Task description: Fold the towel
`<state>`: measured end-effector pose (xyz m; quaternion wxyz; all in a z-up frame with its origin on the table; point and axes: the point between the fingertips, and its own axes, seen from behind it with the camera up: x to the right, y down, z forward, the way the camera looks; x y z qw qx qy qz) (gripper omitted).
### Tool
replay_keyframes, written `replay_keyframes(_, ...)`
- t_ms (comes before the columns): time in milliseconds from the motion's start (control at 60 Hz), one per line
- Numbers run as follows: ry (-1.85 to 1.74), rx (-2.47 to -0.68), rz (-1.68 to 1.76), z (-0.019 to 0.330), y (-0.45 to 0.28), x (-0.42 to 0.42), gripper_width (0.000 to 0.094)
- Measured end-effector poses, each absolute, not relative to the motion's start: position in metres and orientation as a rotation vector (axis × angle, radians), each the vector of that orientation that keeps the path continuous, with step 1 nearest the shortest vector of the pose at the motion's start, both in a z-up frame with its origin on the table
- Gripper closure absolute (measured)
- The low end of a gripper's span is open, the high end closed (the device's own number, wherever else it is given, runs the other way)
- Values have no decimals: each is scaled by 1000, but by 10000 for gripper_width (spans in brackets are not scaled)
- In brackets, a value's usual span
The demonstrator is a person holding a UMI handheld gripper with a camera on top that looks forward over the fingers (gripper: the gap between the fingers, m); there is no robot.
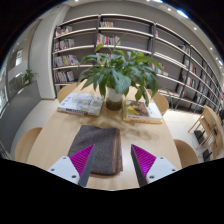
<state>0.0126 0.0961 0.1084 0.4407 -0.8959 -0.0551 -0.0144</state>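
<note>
A dark grey-brown towel (98, 146) lies folded on the light wooden table (55, 135), just ahead of my fingers and reaching in between them on the left side. My gripper (112, 162) hangs over the table's near edge with its fingers wide apart and nothing held. The left purple pad (81, 159) sits over the towel's near left corner. The right purple pad (143, 159) is over bare table to the right of the towel.
A potted green plant (118, 74) stands at the table's middle beyond the towel. Open books or magazines lie to its left (80, 102) and right (143, 111). Chairs (160, 103) ring the table. Bookshelves (110, 35) line the far wall.
</note>
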Motion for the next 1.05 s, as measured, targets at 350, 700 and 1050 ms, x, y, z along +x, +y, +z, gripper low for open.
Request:
replay_keyframes(350,-82,-2056,42,253,0,37,192)
replay_keyframes(700,13,-2102,5,223,-108,62,200)
replay_keyframes(1050,-15,-2112,-10,224,-155,59,205)
